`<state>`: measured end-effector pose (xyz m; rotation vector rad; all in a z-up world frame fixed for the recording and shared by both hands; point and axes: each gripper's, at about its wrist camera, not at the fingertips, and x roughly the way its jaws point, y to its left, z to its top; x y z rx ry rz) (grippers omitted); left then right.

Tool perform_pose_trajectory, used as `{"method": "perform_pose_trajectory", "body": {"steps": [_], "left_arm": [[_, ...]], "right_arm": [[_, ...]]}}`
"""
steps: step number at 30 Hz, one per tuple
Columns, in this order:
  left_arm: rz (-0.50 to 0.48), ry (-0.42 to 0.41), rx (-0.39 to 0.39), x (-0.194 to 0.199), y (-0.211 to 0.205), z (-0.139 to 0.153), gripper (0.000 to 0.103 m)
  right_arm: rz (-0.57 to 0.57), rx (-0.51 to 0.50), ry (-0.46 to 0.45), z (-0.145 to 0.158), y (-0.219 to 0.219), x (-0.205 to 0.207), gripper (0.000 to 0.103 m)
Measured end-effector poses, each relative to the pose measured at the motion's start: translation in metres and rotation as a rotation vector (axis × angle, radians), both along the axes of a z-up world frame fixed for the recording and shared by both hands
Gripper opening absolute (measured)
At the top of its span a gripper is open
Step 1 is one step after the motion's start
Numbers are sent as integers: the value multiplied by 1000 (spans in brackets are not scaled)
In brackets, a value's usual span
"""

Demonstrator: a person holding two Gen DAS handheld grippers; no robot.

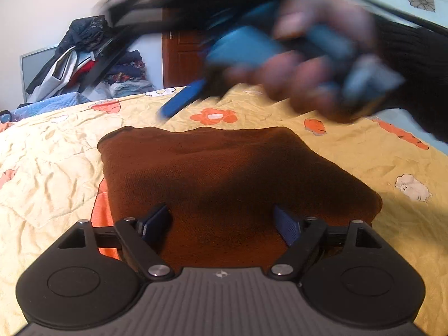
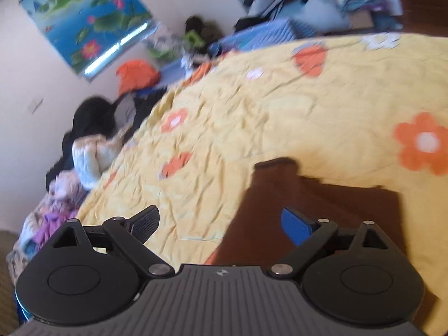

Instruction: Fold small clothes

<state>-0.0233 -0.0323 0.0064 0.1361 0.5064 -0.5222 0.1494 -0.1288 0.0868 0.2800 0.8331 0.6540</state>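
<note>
Brown garment (image 1: 224, 173) sits folded mid-frame on the yellow bed (image 1: 56, 168) — right ahead of the left hand-held gripper (image 1: 224, 224), the nearer one, jaws wide. Right hand-held gripper (image 2: 221, 224) is wide too — garment lower right.

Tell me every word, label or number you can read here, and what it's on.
No readable words or numbers in either view.
Left gripper body: a small emblem, a symbol, no letters.
Right gripper body: the same emblem.
Pond poster: picture only, blurred.
Bedspread: flowers only.
</note>
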Motion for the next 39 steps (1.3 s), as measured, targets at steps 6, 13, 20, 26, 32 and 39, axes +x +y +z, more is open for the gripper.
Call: {"method": "perform_pose_trajectory", "body": {"steps": [6,13,20,26,32,39], "left_arm": [[11,1,-3,0,0,-1,82],[7,4,-17,-1,2,0,83],[-3,10,-28,3,5,-1,86],[-1,2,-5,6,4,-2,87],[7,-2,0,5,3,-3,87],[2,0,-1,5,1,-2,87]], "right_arm": [[-11,-69,2,-53,29,47,100],[-48,-149,-48,-45,34,32,97],[-78,54,-31,-17,-12,-23,103],[-127,141,-32,-70,-48,-14,103],[-183,63,35,-53,-41,-23,99],[-186,86,19,-69,-66,-34,102]]}}
